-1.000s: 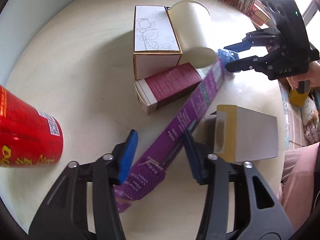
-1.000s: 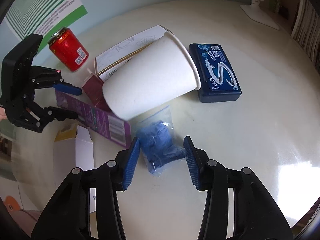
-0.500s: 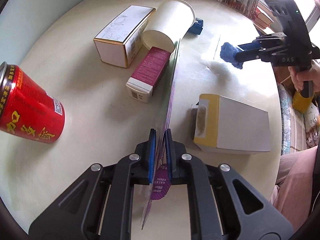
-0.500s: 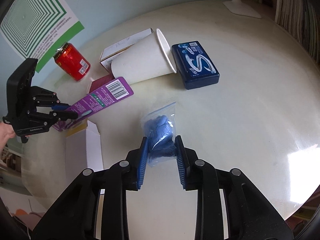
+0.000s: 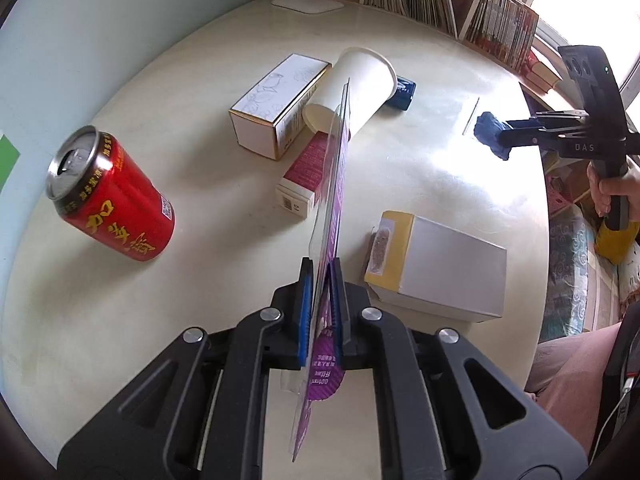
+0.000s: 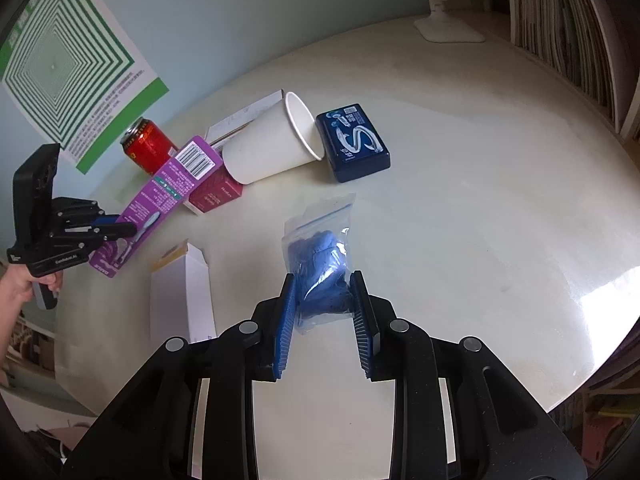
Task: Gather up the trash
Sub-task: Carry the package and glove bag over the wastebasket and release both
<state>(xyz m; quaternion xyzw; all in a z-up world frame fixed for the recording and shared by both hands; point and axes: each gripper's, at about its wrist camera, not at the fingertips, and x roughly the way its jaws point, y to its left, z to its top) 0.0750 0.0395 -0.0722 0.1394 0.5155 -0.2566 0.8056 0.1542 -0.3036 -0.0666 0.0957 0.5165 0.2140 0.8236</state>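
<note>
Desk (image 5: 208, 320) littered with can (image 5: 112, 204), cup (image 5: 360, 88), boxes (image 5: 276, 120) lying uncollected, left tongs (image 5: 321, 280) gripping purple pack (image 5: 334, 184) aloft, right tongs (image 6: 324, 300) pinching blue bag (image 6: 320, 256) aloft, no bin showing.

Left wrist camera sits close behind its fingers, facing twelve o'clock across the table (image 5: 192, 128); right wrist camera likewise, from the opposite edge; both share the paper cup (image 5: 356, 88) (image 6: 268, 152) and red can (image 5: 116, 204) (image 6: 148, 150).
</note>
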